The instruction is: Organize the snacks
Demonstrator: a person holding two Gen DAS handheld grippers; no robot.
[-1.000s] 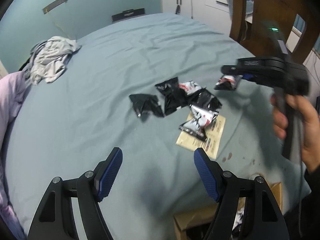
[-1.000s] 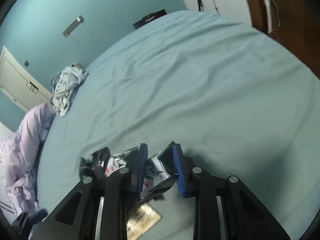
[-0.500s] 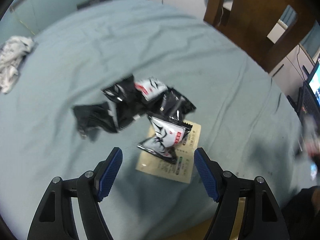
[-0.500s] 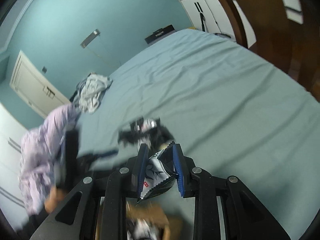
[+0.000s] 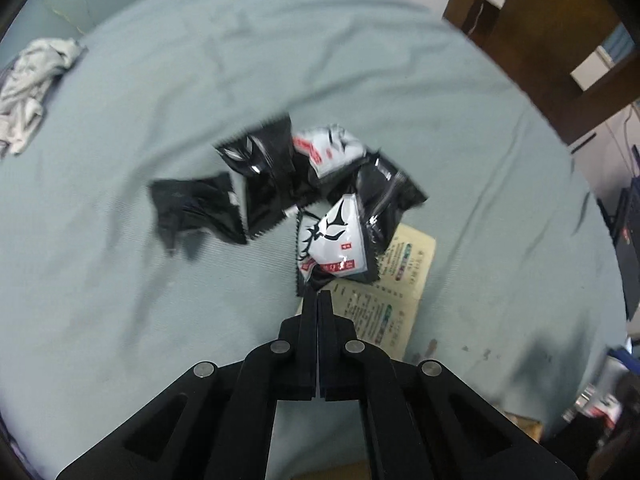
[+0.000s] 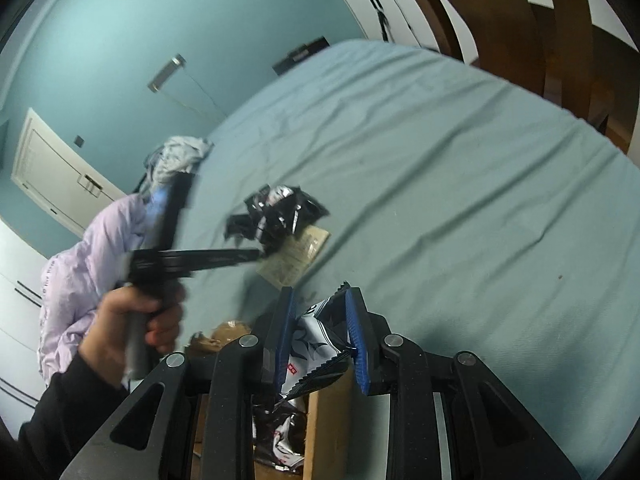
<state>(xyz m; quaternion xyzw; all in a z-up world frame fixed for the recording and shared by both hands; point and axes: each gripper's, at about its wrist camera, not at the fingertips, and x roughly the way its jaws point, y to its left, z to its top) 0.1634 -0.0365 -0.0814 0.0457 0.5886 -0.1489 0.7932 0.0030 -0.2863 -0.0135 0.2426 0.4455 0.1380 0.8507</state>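
- Left tongs (image 5: 318, 298), jaws just snapped together, pinch the bottom edge of a white snack packet (image 5: 334, 244) lying on a printed paper sheet (image 5: 390, 292) near the bed's (image 5: 360, 80) near edge.
- 4 more packets (image 5: 264, 188) cluster just behind it.
- Right tongs (image 6: 320, 324) grip a white packet (image 6: 312, 344) above a cardboard box (image 6: 320, 412) holding other packets.

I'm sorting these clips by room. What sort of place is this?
Most likely a bedroom at home: the snack packets lie on a wide bed with a blue-green sheet, crumpled clothes sit at its far edge, and white cupboards stand behind.
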